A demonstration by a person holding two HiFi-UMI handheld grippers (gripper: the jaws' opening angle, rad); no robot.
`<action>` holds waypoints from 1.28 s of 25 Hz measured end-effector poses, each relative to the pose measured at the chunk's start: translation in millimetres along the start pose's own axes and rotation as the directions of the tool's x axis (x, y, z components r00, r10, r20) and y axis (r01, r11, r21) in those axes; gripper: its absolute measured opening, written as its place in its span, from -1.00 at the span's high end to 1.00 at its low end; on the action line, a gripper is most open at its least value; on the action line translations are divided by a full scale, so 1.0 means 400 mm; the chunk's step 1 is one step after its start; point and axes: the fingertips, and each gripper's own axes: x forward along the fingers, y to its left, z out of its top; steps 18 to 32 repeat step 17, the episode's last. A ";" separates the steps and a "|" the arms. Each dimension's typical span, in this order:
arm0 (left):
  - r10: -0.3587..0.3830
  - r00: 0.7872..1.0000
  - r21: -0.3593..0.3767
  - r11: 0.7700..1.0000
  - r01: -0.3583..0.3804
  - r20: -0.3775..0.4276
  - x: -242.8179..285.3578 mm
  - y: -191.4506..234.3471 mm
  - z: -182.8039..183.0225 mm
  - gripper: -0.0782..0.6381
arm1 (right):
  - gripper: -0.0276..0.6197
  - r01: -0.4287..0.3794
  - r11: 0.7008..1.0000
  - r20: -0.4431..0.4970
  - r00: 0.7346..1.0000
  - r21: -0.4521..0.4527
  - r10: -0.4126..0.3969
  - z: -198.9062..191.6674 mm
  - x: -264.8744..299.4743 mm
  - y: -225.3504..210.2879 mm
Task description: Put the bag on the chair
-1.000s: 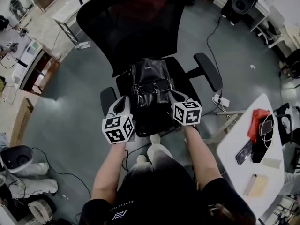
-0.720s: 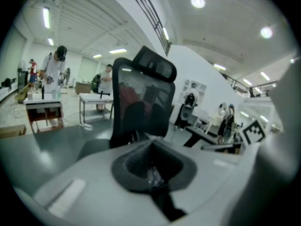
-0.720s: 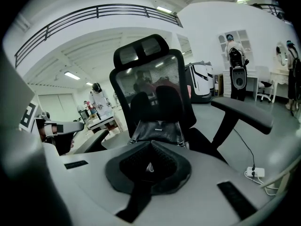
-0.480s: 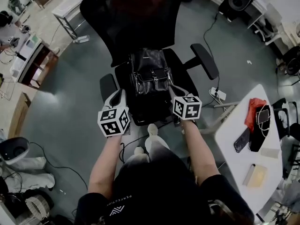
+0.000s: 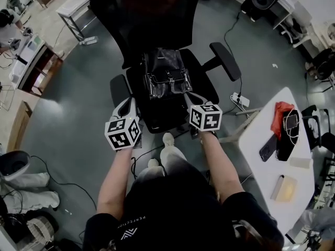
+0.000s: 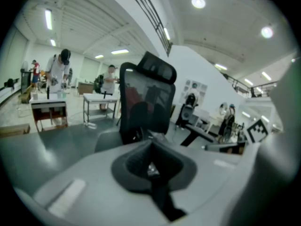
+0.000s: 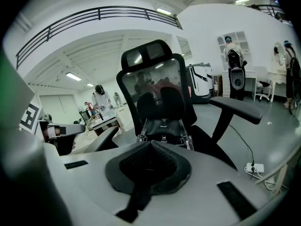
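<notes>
Seen at right on a white table: a red cloth and, possibly, a dark phone. Spotted on the grey floor nearby: a white power strip, a black cable.

Dim head view, glaring ceiling lights, warped edges; left gripper view blurred

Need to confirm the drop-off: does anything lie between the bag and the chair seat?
Nothing visible does. The bag rests directly on the seat of the chair. The left gripper and right gripper sit short of it, fingers shut and empty.
</notes>
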 end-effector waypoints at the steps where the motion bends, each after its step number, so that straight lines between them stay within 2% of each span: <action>1: 0.002 1.000 -0.001 1.000 -0.002 0.001 -0.004 0.002 -0.001 0.77 | 0.92 -0.001 1.000 0.001 1.000 0.003 0.001 -0.001 -0.003 0.004; 10: -0.005 1.000 -0.002 1.000 0.005 -0.011 -0.013 0.003 -0.012 0.77 | 0.92 -0.008 1.000 0.010 1.000 0.008 0.008 0.004 -0.013 0.032; 17: -0.007 1.000 -0.013 1.000 0.007 -0.021 -0.010 -0.011 -0.039 0.77 | 0.92 -0.001 1.000 0.006 1.000 0.011 0.001 -0.008 -0.026 0.012; 32: -0.007 1.000 -0.013 1.000 0.007 -0.021 -0.010 -0.011 -0.039 0.77 | 0.92 -0.001 1.000 0.006 1.000 0.011 0.001 -0.008 -0.026 0.012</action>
